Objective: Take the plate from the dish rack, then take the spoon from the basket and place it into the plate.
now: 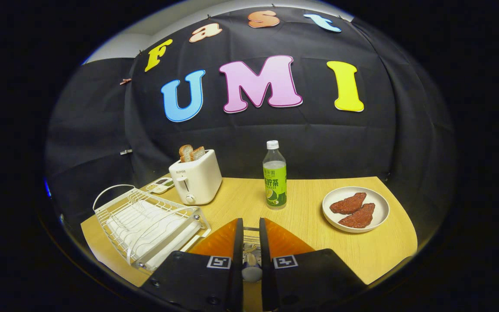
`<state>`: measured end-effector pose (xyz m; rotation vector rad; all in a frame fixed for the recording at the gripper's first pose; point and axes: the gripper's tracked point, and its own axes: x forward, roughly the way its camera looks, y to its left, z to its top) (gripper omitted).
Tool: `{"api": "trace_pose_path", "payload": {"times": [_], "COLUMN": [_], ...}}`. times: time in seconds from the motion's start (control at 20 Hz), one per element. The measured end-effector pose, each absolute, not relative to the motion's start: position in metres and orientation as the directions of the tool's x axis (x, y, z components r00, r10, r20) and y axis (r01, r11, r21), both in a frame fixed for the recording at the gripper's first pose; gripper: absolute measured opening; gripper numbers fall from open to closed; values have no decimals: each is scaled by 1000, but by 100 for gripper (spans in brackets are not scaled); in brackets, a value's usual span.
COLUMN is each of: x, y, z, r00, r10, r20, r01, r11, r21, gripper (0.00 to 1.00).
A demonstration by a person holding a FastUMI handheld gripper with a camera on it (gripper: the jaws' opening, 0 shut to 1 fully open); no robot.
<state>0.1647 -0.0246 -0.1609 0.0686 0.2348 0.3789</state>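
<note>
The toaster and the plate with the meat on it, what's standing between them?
A green-labelled bottle stands upright on the table between the toaster and the plate, seen in the gripper view, beyond the nearly closed fingers of the gripper.

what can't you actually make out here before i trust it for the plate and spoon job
- Gripper, gripper view: its fingers stand close together; a metal handle, possibly the spoon, lies in the gap, its ends hidden by them. Contact unclear.
- Wire basket: a sliver between the fingers, the rest hidden.
- Dish rack: near corner behind the gripper body; white plates inside blur together.
- Small flat item behind the toaster: too small to identify.
</note>
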Motion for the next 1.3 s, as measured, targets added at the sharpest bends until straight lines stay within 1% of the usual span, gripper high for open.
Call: {"api": "trace_pose_path", "payload": {"times": [0.3,0.45,0.65,0.85,1.05,1.3], "x": [126,100,74,52,33,18], "y": [-30,-22,-10,9,30,45], "z": [-125,-101,-95,-112,-143,-192], "r00": [886,864,825,777,707,650], "r10": [404,456,518,575,633,660], "r20": [-230,-213,-226,-257,-315,-376], "r01": [-367,-412,-475,-541,-619,-668], "r11": [911,884,852,818,770,733], "r21": [186,220,218,195,157,132], "gripper": [20,20,20,20,20,20]}}
